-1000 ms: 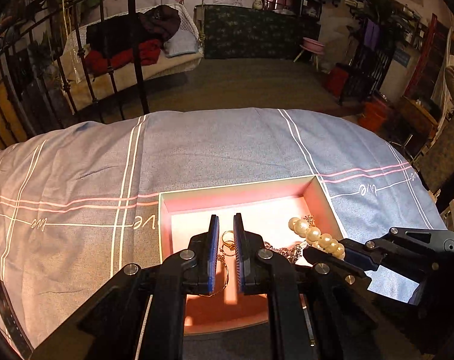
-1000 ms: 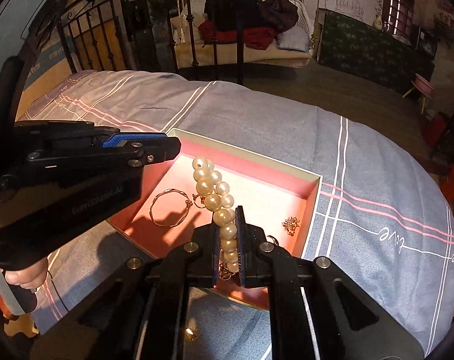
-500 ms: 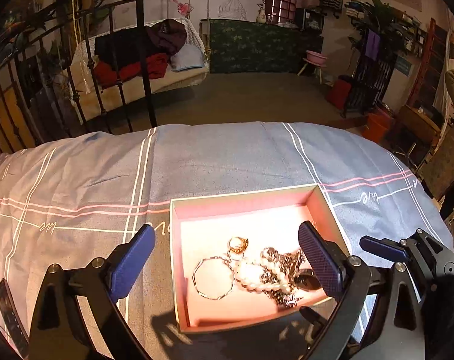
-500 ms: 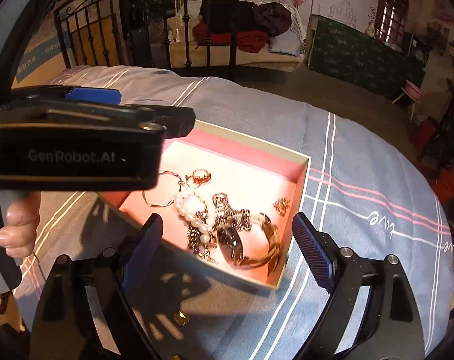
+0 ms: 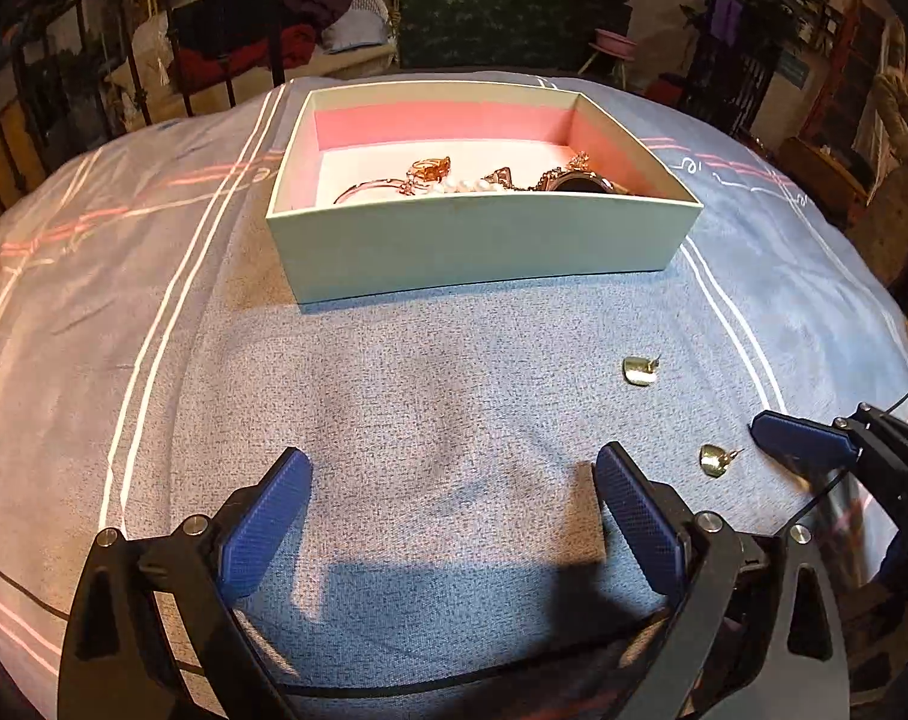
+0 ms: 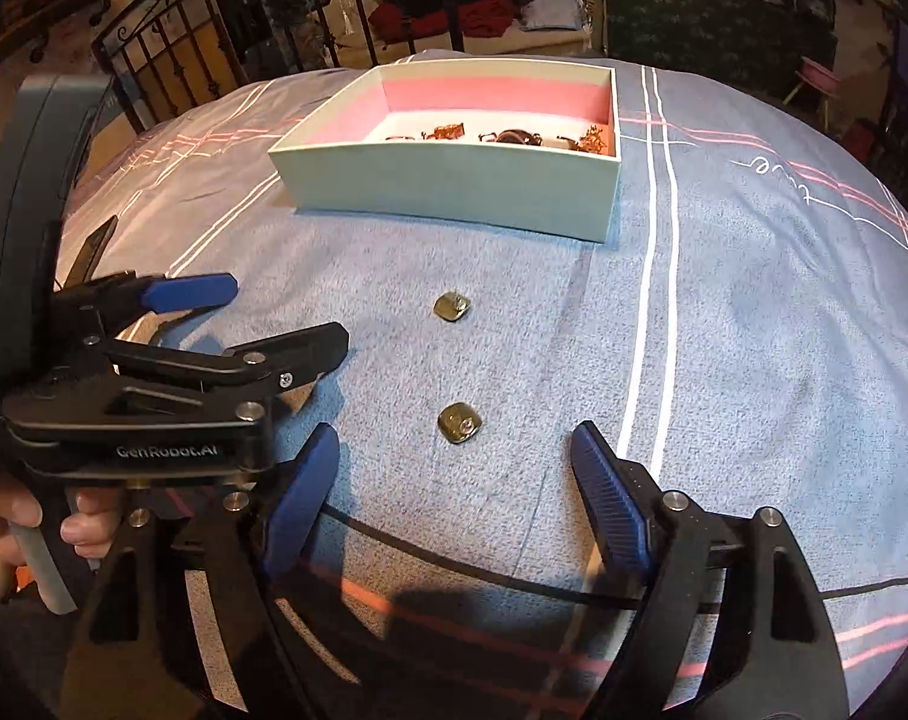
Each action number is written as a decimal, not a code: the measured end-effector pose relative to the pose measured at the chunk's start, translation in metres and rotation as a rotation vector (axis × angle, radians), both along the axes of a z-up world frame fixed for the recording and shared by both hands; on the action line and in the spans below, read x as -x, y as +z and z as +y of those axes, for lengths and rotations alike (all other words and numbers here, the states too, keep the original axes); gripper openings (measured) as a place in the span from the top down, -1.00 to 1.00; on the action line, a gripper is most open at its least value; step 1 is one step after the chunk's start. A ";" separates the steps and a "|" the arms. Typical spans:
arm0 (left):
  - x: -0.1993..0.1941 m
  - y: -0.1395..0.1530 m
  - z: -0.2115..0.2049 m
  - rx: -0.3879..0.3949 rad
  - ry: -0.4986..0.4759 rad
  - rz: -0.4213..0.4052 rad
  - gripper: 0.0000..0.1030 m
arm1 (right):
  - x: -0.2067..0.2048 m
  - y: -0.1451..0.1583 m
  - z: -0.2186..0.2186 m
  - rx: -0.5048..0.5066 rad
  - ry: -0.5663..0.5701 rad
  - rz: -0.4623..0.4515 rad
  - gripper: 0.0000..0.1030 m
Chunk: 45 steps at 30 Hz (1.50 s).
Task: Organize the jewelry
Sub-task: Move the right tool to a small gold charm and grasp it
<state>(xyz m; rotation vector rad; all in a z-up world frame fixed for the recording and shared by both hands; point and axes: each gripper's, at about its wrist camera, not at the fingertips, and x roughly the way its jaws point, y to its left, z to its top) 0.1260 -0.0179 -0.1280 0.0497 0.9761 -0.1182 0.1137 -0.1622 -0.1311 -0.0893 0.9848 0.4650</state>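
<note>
Now both hand-held grippers, left [image 5: 450, 504] and right [image 6: 454, 483], released, jaws just opened, empty.

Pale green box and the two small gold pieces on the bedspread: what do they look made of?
Pale green box: likely matte cardboard, with thin straight walls and a pink lining. Two small gold pieces: probably polished metal, glinting; likely stud earrings.

The left wrist view is taken low over the blue-grey bedspread [image 5: 454, 396], angled down and forward between its own blue pads [image 5: 267, 525], with the open box [image 5: 478, 246] squarely ahead. From the right wrist the same box [image 6: 454, 186] is seen further off. Shared by both are two gold earrings [image 6: 457, 363], and each gripper is caught at the other's edge.
</note>
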 end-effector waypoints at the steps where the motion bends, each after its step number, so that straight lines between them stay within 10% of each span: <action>1: -0.001 0.000 -0.003 -0.016 -0.015 0.000 -0.83 | 0.003 -0.002 0.003 0.026 0.008 -0.013 -0.53; 8: -0.006 -0.001 -0.002 -0.006 -0.017 0.001 -0.73 | 0.002 -0.002 -0.004 0.015 -0.003 -0.025 -0.12; 15: -0.005 0.006 -0.013 -0.037 -0.077 -0.024 0.17 | 0.006 0.001 0.009 0.082 0.062 -0.082 0.71; 22: -0.003 0.006 -0.017 -0.052 -0.087 -0.033 0.51 | 0.008 0.003 0.008 0.065 0.056 -0.080 0.71; 45: -0.007 0.016 -0.008 -0.008 -0.064 -0.012 0.52 | 0.005 0.020 0.008 -0.033 0.080 -0.089 0.71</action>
